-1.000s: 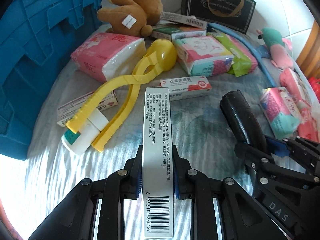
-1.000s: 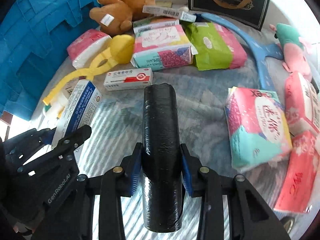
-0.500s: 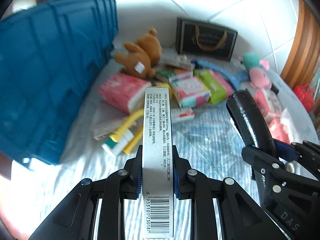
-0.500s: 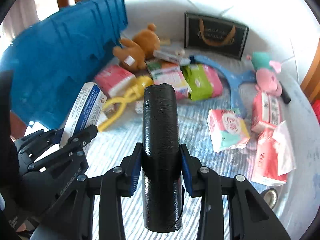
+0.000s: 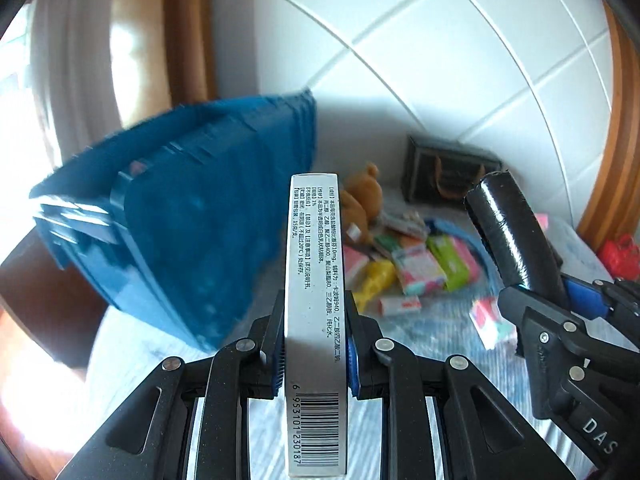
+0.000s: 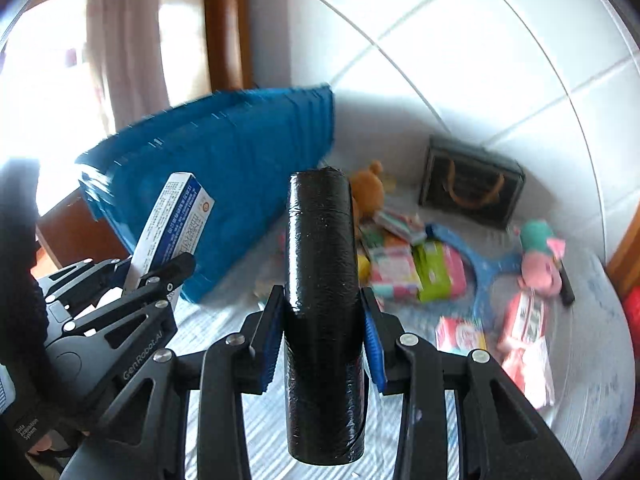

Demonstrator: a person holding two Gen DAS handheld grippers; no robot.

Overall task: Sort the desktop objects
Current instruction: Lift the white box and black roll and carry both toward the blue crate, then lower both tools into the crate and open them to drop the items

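Tiled wall behind; left tool [image 5: 314, 350] grips box [image 5: 314, 320], barcode 6953101230187.

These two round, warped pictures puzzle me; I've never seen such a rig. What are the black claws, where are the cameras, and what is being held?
There is no robot: a person carries a two-finger gripper in each hand, and each gripper has a fisheye camera looking along its fingers, hence the bending. In the left camera's picture, the left gripper is shut on a long medicine box. In the right camera's picture, the right gripper is shut on a black roll. Each camera also sees the other gripper at its edge. Below lies a cloth-covered surface with tissue packs, a brown teddy bear, a blue bin and a dark gift bag.
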